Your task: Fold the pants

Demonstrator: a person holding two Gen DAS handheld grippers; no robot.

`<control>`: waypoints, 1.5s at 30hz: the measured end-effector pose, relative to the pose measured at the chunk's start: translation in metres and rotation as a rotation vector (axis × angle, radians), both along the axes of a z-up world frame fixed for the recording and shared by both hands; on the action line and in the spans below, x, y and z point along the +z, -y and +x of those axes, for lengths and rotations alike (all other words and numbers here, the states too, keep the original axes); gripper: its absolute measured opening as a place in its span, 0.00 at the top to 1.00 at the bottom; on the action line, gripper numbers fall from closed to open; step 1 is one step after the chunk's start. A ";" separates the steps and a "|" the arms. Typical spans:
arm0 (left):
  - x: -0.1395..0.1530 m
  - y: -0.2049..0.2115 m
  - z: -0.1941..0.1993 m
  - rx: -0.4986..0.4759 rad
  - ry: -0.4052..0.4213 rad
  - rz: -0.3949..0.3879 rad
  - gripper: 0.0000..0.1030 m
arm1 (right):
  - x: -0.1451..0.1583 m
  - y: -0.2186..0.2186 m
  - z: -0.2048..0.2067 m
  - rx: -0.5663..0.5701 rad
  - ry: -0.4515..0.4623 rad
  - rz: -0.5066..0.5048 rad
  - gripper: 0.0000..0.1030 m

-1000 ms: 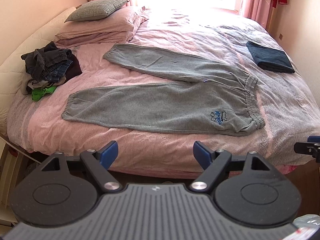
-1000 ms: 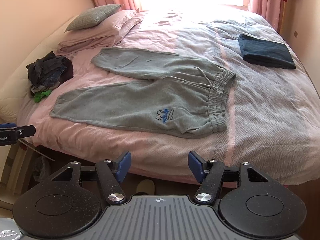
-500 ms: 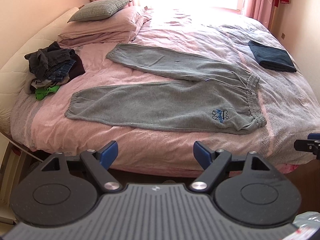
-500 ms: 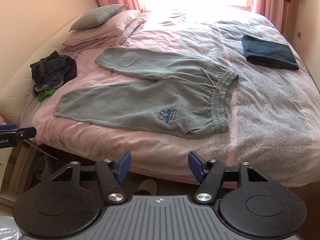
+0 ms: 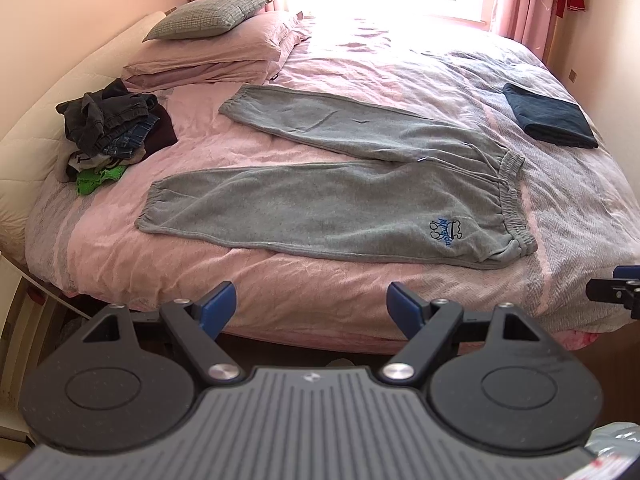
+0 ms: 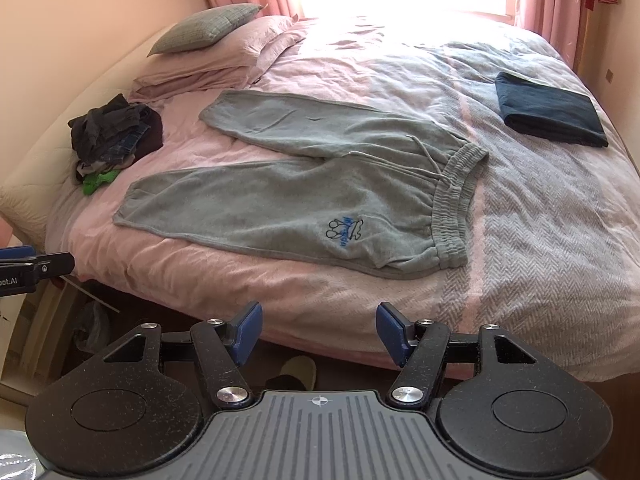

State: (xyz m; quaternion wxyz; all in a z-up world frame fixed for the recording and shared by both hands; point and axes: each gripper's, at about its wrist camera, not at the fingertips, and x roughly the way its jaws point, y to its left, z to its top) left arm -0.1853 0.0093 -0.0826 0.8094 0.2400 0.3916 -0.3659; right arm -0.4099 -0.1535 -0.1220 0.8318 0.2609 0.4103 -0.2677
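Grey sweatpants [image 5: 320,204] [image 6: 280,204] lie flat across the pink bed [image 5: 280,292], legs spread apart to the left, elastic waistband to the right, a blue embroidered logo [image 5: 444,232] near the waist. My left gripper [image 5: 311,306] hangs open over the bed's near edge, short of the pants, nothing between its blue pads. My right gripper [image 6: 319,330] is open too, also in front of the bed, below the waist end. Each gripper's tip shows at the side of the other's view.
A heap of dark clothes with a green piece [image 5: 108,132] sits at the bed's left. A folded navy garment [image 5: 548,120] lies at the far right. Pillows [image 5: 216,44] are stacked by the headboard. A slipper [image 6: 298,370] lies on the floor under the bed edge.
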 end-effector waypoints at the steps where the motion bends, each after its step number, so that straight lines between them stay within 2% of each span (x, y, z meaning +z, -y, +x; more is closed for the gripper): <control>1: 0.000 0.000 0.001 0.000 0.000 -0.002 0.22 | 0.000 0.000 0.001 0.001 0.000 -0.001 0.42; 8: -0.007 0.005 0.015 -0.005 -0.011 0.004 0.22 | 0.001 0.001 0.013 0.009 -0.009 -0.018 0.42; 16: -0.017 0.032 0.058 -0.039 -0.028 0.003 0.22 | -0.003 0.019 0.040 -0.039 -0.031 -0.022 0.42; 26: -0.029 0.089 0.171 -0.108 -0.041 0.001 0.22 | -0.012 0.061 0.130 -0.111 -0.064 -0.012 0.42; 34: -0.034 0.132 0.267 -0.210 -0.013 0.010 0.22 | -0.018 0.094 0.191 -0.227 -0.028 0.034 0.42; 40: -0.064 0.144 0.319 -0.243 -0.030 0.052 0.23 | -0.036 0.110 0.203 -0.368 0.002 0.042 0.42; 45: -0.089 0.156 0.341 -0.264 -0.064 0.074 0.23 | -0.059 0.127 0.192 -0.470 0.019 0.108 0.42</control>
